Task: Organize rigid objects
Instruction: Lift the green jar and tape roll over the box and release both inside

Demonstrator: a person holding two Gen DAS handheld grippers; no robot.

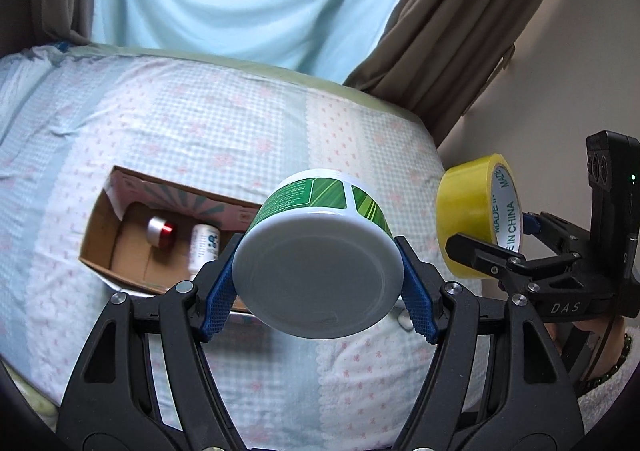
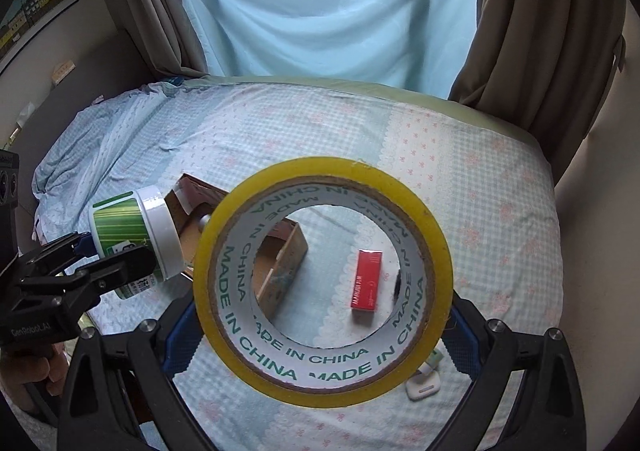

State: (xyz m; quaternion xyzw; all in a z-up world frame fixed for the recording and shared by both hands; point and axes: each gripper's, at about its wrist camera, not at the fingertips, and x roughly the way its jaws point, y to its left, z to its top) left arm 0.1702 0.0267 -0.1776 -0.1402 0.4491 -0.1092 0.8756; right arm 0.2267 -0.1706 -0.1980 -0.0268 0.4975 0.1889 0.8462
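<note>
A white jar with a green label (image 1: 316,275) hangs above the bed, lid toward the camera, and my left gripper (image 1: 318,251) is shut on it, blue pads (image 1: 218,299) pressing both its sides. To its right my right gripper (image 1: 500,235) is shut on a yellow tape roll (image 1: 468,203). In the right wrist view the tape roll (image 2: 320,383) fills the middle between the right gripper's (image 2: 322,331) pads. Through its hole I see a red box (image 2: 366,283) lying on the bed. The left gripper (image 2: 108,251) with the jar (image 2: 132,227) is at the left.
An open cardboard box (image 1: 100,235) lies on the checked bedspread (image 1: 200,123), with a small silver and red jar (image 1: 160,231) and a white bottle (image 1: 206,241) inside. A small white item (image 2: 424,379) lies near the bed's front. Brown curtains (image 1: 460,31) and a wall close the right side.
</note>
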